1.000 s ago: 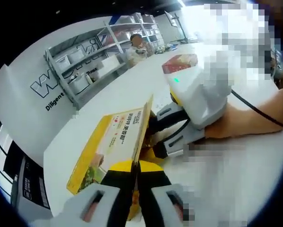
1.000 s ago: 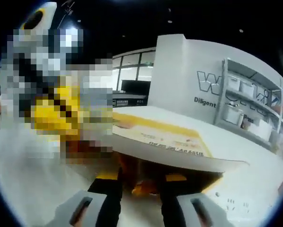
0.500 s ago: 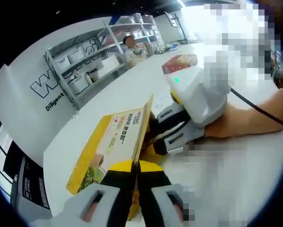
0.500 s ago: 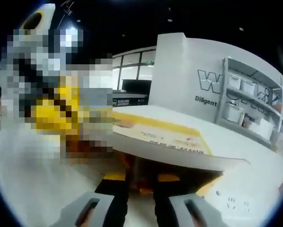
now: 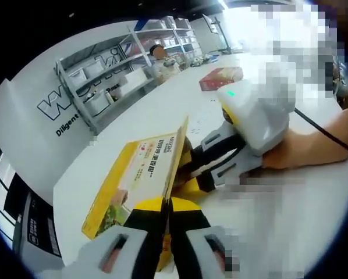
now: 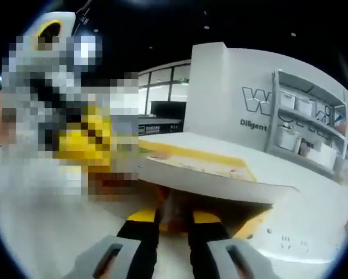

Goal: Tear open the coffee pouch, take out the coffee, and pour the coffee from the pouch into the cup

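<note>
White table (image 5: 313, 221); both jaws clamp pouch (image 5: 140, 174) edges.

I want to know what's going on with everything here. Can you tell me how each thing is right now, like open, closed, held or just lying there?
Coffee pouch: yellow, held up on edge, not yet visibly torn.
Left gripper: shut on the pouch's near edge.
Right gripper: jaws closed on something at the pouch's underside; what exactly is hidden.
Red box: lying flat on the white table, untouched.
Shelves: standing by the wall, holding bins.
</note>
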{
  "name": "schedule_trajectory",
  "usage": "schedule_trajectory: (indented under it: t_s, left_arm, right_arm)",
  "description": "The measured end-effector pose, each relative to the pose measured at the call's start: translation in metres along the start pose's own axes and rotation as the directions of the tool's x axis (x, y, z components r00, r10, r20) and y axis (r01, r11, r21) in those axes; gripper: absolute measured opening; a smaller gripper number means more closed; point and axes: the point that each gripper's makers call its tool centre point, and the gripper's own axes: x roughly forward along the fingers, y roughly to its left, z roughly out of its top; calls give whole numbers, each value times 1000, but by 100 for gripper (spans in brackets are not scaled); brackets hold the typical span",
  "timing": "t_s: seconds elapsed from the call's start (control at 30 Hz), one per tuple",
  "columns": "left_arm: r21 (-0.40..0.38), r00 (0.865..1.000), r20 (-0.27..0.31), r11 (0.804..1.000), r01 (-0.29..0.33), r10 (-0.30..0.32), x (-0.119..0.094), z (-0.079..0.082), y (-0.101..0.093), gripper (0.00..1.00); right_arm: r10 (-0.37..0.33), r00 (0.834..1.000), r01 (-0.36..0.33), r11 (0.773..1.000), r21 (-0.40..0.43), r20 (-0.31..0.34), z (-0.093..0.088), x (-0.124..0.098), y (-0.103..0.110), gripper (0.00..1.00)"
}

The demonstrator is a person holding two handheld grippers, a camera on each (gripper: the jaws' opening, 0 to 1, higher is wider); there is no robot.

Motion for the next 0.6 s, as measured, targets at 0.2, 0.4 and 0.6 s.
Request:
schedule_trajectory:
  t_s: [0.2, 0.4, 0.6]
  left_arm:
    - [-9, 1000, 7, 1000, 4, -3, 0, 0, 0, 5]
    - [-13, 1000, 11, 1000, 6, -6, -1, 0, 0, 5]
    - [-23, 1000, 21, 1000, 11, -10, -2, -1, 0, 5]
  right_arm:
    - [12, 1000, -13, 1000, 17, 23, 0, -12, 3, 20]
    - [14, 999, -16, 999, 35, 51, 2, -22, 3, 20]
    - [16, 998, -17, 999, 28, 56, 2, -28, 10, 20]
